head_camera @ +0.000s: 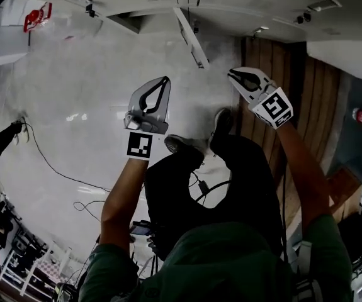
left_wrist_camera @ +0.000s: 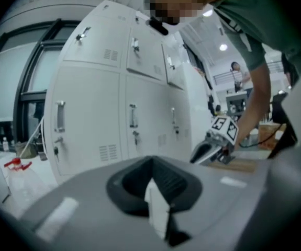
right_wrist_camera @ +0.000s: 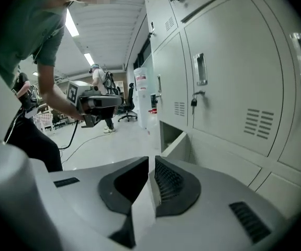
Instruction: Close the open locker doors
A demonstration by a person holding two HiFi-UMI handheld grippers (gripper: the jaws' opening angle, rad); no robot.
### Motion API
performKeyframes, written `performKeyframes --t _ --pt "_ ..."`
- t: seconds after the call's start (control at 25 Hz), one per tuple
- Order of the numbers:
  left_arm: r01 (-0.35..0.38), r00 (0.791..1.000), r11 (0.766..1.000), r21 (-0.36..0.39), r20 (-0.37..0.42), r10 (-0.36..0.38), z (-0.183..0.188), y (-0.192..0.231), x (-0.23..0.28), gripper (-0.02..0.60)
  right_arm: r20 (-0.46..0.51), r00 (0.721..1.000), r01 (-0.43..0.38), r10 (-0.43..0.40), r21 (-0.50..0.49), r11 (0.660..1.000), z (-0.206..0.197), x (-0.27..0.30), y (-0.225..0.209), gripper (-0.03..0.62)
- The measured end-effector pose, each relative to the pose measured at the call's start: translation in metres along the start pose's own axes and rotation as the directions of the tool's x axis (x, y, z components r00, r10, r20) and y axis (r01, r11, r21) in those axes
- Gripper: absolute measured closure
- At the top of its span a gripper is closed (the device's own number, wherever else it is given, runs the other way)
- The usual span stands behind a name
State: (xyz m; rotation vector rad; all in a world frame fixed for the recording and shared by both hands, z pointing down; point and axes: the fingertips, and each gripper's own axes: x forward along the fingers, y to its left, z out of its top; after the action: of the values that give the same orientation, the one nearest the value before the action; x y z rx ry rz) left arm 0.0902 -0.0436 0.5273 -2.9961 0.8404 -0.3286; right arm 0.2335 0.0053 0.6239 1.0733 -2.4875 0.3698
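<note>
I see the locker bank mostly shut. One low door in its bottom row, just above the floor, is still open, so I judge that one is left. My left hand-held gripper and right hand-held gripper are clenched, empty and apart from it.

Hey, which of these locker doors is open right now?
The bottom-row door, swung out from the locker bank over the floor. The upper doors beside it all sit flush and shut.

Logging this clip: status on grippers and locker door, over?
Left gripper shut, empty; right gripper shut, empty. One low locker door open, untouched. Floor cable lies left, off the path.
</note>
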Motion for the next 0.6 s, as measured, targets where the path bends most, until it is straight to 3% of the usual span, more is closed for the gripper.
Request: performKeyframes --t 0.12,0.2,0.32,0.6 --pt "0.021 1.000 1.000 -0.016 -0.018 -0.021 -0.044 -0.003 0.010 0.580 -0.035 0.999 -0.026 0.025 -0.021 0.999 -0.040 0.025 -0.001 0.582" --pt "0.035 0.999 0.999 -0.016 -0.024 -0.035 -0.069 -0.006 0.018 0.580 -0.057 0.998 -0.041 0.039 -0.034 0.999 -0.061 0.043 -0.003 0.547" --pt "0.079 0.996 0.996 0.039 -0.052 -0.076 -0.100 -0.012 0.030 0.580 -0.093 0.994 -0.071 0.065 -0.065 0.995 -0.088 0.069 -0.003 0.517" --pt "0.089 0.994 0.995 0.052 -0.062 -0.086 -0.147 -0.012 0.042 0.580 -0.171 0.980 -0.121 0.097 -0.133 0.984 -0.135 0.115 -0.001 0.517"
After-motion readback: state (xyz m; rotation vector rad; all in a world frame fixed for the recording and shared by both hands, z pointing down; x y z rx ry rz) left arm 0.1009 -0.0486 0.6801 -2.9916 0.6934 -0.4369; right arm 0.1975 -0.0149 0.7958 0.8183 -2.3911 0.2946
